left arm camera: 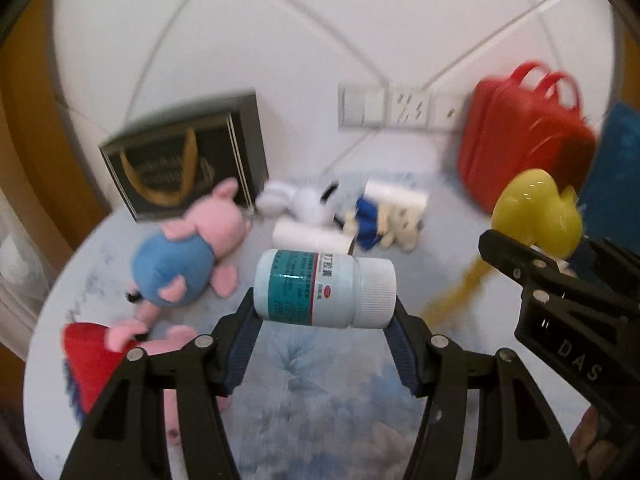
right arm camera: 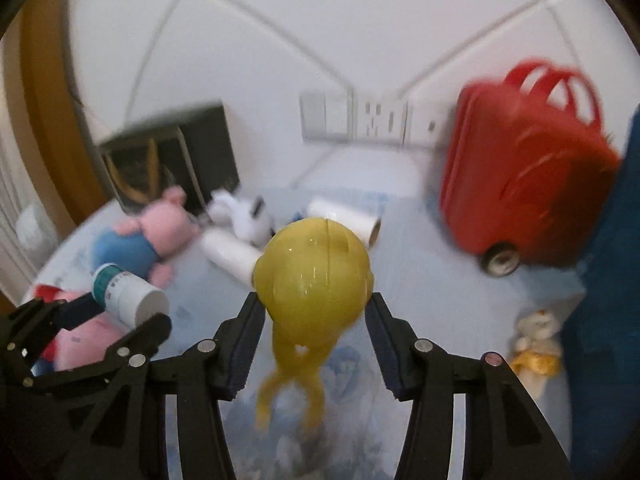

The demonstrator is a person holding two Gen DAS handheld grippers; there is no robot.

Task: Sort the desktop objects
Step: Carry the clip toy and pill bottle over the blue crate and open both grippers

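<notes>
My left gripper (left arm camera: 325, 304) is shut on a white medicine bottle (left arm camera: 325, 288) with a teal label, held sideways above the table; it also shows in the right wrist view (right arm camera: 128, 294). My right gripper (right arm camera: 316, 308) is shut on a round yellow plastic toy (right arm camera: 314, 276) with a dangling yellow strap (right arm camera: 288, 384); it also shows in the left wrist view (left arm camera: 536, 212). Both are lifted above the round floral table (left arm camera: 320, 392).
On the table lie a pink pig plush in blue (left arm camera: 188, 248), another pig plush in red (left arm camera: 104, 352), a white dog plush (left arm camera: 304, 200), white rolls (left arm camera: 308, 236), a small doll (right arm camera: 534, 344). A red toy suitcase (right arm camera: 520, 184), a dark box (left arm camera: 188, 152) and a blue cushion (right arm camera: 608, 280) stand at the back and right.
</notes>
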